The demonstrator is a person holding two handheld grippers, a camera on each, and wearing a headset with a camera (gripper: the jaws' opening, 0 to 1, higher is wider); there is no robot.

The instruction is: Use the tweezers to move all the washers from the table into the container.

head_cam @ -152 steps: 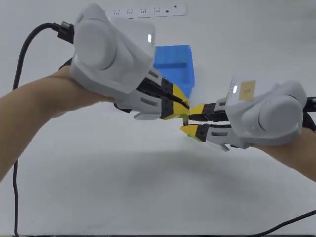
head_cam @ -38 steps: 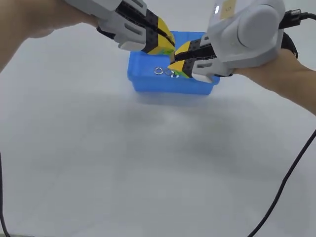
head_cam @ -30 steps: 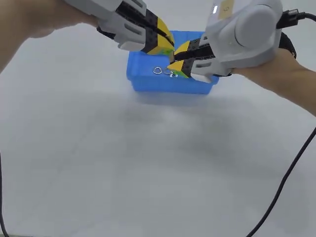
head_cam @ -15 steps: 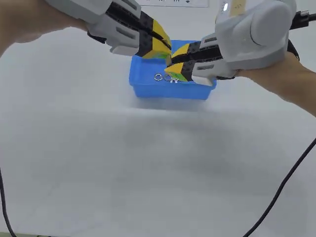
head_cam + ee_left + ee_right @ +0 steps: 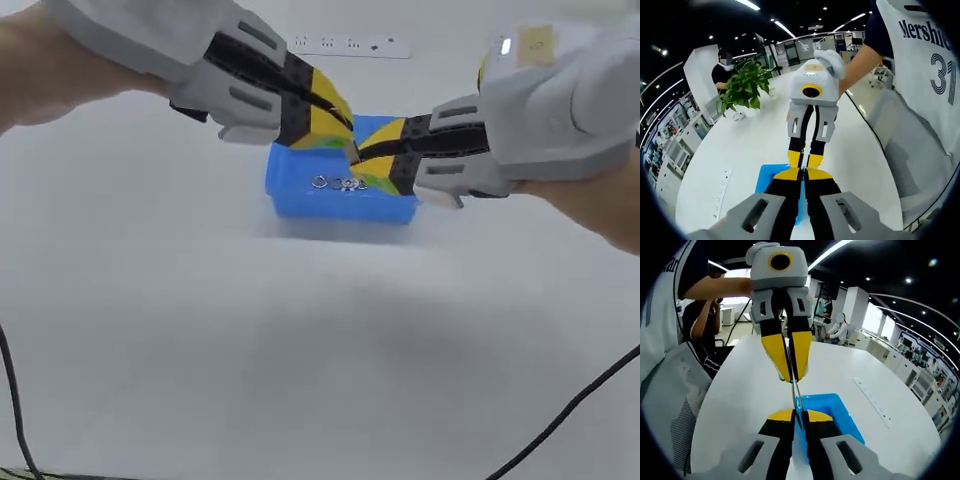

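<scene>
A blue container (image 5: 300,198) stands on the white table (image 5: 300,350) with several metal washers (image 5: 340,183) lying in it. Just above its far side my two grippers meet tip to tip. The left gripper (image 5: 340,120) comes in from the upper left and the right gripper (image 5: 372,165) from the right. In the right gripper view thin metal tweezers (image 5: 795,397) run from the left gripper (image 5: 790,374) down into the right gripper (image 5: 799,417). Both are shut on the tweezers. The left gripper view has its own yellow tips (image 5: 803,174) against the right gripper (image 5: 805,161), over the container (image 5: 769,181).
A white power strip (image 5: 350,45) lies at the table's far edge behind the container. A black cable (image 5: 560,420) crosses the near right corner and another runs down the left edge. A potted plant (image 5: 745,92) and a seated person (image 5: 722,70) are farther off.
Five seconds ago the grippers were joined in front of the container; now they are over it. In the last second the view shifted and the right gripper drew slightly right; the washers stayed put.
</scene>
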